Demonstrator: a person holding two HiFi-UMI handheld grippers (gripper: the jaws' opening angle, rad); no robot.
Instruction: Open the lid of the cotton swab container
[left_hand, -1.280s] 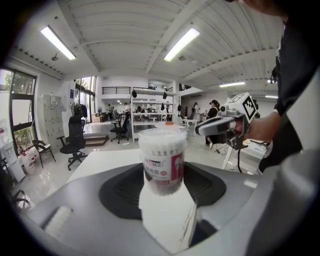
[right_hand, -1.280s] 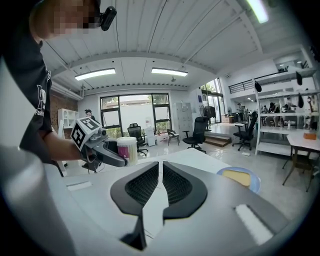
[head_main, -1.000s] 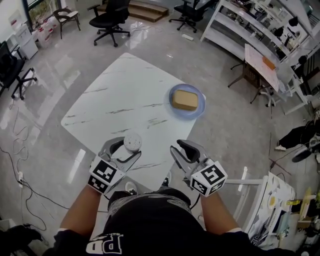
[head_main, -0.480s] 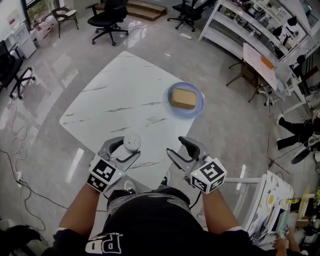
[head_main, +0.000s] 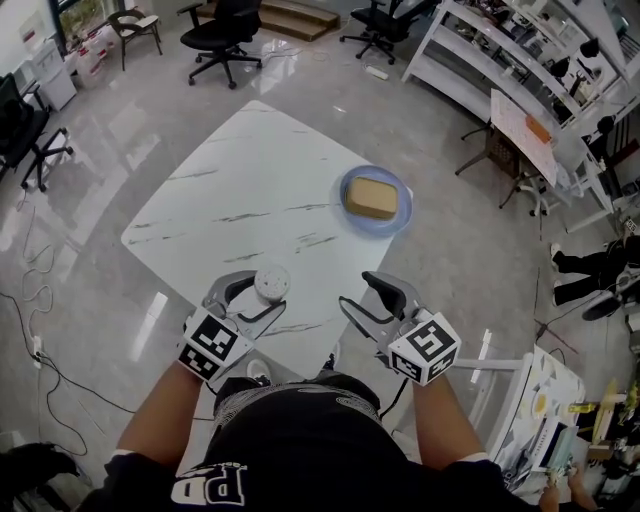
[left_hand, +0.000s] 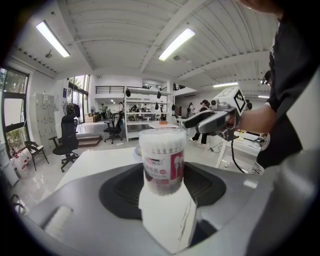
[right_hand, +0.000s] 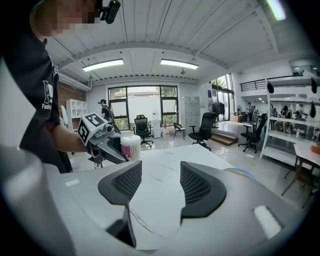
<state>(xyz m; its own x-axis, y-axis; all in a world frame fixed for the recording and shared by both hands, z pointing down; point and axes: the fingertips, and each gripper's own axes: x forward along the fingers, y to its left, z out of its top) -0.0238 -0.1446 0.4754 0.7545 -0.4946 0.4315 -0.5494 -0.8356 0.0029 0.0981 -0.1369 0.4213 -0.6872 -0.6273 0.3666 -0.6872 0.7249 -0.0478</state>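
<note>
floor (head_main: 100, 200): glossy grey | office chairs (head_main: 225, 40): black | shelving (head_main: 470, 60): white | ceiling lights (right_hand: 102, 64): on

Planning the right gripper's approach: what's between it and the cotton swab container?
Head view: only bare table lies between the right gripper and the cotton swab container, which stands inside the left gripper.

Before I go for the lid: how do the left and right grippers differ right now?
The left gripper is closed on the cotton swab container, lid still on; the right gripper holds nothing, with only bare table between its fingers. The right gripper's fingers have just been opening and stand apart; the left gripper's press the container's sides. Both point forward across the table, side by side.
</note>
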